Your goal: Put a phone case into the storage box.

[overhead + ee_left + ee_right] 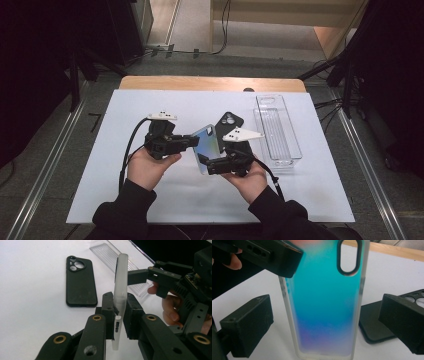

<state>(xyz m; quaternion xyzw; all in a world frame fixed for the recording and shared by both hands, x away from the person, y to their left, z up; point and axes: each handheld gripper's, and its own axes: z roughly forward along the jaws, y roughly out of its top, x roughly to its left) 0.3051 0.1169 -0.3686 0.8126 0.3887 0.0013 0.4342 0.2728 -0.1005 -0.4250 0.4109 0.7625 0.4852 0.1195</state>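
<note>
The left gripper (117, 312) clamps the iridescent phone case (324, 302); the right gripper (324, 322) is wide open, seemingly touching nothing.

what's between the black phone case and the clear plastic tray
High view: the right gripper's grey three-cornered plate overlaps the gap between black phone case and clear plastic tray.

A person in black long sleeves with ribbed cuffs works two hand-held tools. The left gripper (192, 141) and right gripper (204, 162) are matte black, built from blocky jaws on linked bars pinned with brass-coloured rivets (96, 317). Each carries a pale three-cornered plate (242, 134) dotted with small dark holes, and a black cable (129, 147) loops from each body.
</note>
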